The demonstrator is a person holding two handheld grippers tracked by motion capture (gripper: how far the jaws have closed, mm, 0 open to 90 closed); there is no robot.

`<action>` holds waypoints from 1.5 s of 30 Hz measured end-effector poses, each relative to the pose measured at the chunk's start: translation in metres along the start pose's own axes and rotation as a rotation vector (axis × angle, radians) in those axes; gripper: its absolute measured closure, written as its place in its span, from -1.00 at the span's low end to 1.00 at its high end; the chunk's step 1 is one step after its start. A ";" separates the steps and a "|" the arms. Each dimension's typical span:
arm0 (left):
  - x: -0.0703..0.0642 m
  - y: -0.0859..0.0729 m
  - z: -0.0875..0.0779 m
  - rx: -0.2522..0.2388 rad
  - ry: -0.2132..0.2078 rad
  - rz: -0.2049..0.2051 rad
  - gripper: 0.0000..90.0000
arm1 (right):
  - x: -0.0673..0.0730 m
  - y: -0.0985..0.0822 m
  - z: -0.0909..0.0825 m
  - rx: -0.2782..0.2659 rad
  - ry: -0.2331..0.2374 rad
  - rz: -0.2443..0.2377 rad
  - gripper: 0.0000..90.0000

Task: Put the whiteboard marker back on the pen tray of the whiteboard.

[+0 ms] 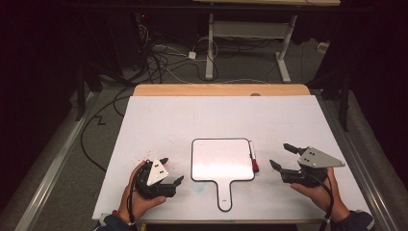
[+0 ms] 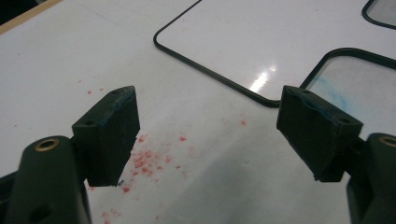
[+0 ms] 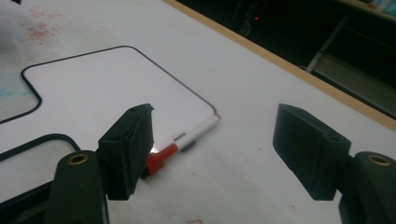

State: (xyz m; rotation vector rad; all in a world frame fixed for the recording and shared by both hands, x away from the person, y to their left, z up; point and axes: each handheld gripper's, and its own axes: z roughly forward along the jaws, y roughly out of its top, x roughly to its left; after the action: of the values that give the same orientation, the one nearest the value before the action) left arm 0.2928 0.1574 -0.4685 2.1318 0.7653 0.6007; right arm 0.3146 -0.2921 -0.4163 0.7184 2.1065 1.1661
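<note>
A small whiteboard paddle point(image 1: 222, 161) with a black rim and a short handle lies flat near the table's front edge. A white marker with a red cap point(image 1: 253, 159) rests along the board's right rim. My left gripper point(image 1: 172, 169) stands open left of the board, low over the table, with nothing between its fingers. My right gripper point(image 1: 280, 155) is open right of the marker and apart from it. In the right gripper view the marker point(image 3: 187, 142) lies beyond my wide-set jaws point(image 3: 217, 140), at the corner of the board point(image 3: 107, 88). The left gripper view has the board point(image 2: 261, 42) ahead of my empty gripper point(image 2: 210, 130).
The white table top point(image 1: 221, 115) has a wooden strip point(image 1: 221, 90) at its far edge. Red specks point(image 2: 144, 158) dot the surface near my left gripper. Cables point(image 1: 159, 62) and the legs of another table point(image 1: 210, 48) are on the floor beyond.
</note>
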 end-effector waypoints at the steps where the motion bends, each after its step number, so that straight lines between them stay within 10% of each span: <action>1: 0.000 0.000 0.000 -0.001 0.001 0.002 -0.55 | 0.000 -0.004 -0.002 -0.004 -0.007 0.014 -0.39; 13: -0.008 0.002 0.003 0.024 0.028 0.072 -0.60 | -0.008 -0.048 -0.020 0.010 -0.070 0.055 -0.43; 45: -0.002 -0.003 0.001 0.035 0.036 0.040 -0.60 | 0.003 -0.036 -0.019 -0.026 -0.060 0.006 -0.44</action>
State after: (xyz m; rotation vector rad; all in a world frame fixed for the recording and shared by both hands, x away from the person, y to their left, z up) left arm 0.2910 0.1571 -0.4721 2.1784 0.7599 0.6532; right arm 0.2936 -0.3168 -0.4405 0.7391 2.0377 1.1590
